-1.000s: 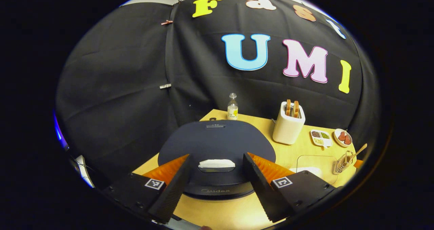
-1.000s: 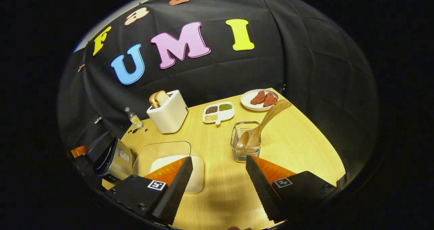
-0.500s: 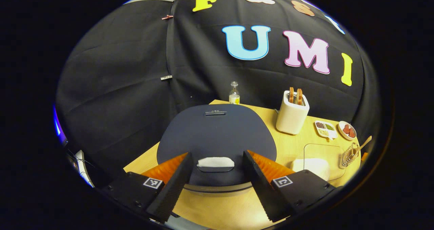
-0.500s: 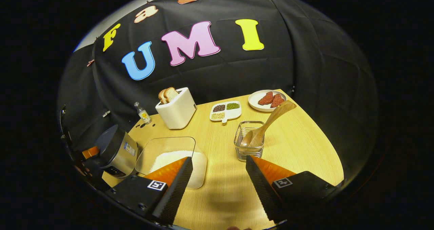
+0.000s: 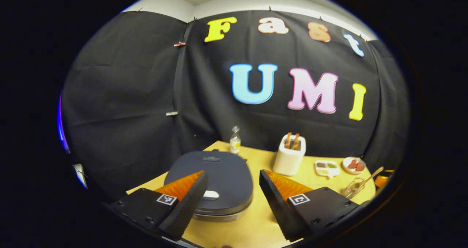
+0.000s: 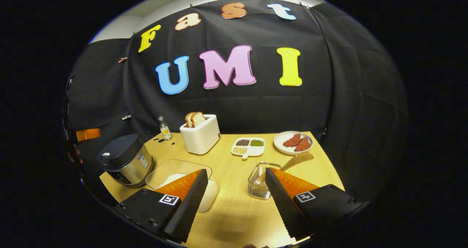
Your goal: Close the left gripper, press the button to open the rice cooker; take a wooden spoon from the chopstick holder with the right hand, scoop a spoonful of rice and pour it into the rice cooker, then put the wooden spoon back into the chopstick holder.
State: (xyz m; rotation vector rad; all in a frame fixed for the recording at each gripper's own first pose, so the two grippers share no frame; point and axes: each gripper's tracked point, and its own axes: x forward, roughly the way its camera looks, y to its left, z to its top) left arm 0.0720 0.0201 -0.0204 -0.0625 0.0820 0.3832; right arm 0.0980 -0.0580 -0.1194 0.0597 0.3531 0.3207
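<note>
The left gripper (image 5: 233,200) has drawn back and tipped upward from the dark blue, round-lidded rice cooker (image 5: 215,175), which now sits smaller and lower in the left gripper view, its white lid button (image 5: 211,194) off to the left side rather than centred between the fingers. The right gripper (image 6: 236,200) has likewise pulled back and levelled out, so its right finger now overlaps the clear wire chopstick holder (image 6: 259,182) and hides most of the pale wooden spoon (image 6: 297,159).

No readable text is showing on the rice cooker (image 6: 126,160), the small bottle (image 6: 165,128) or the gripper markers; their labels are appearing too small and blurred.
</note>
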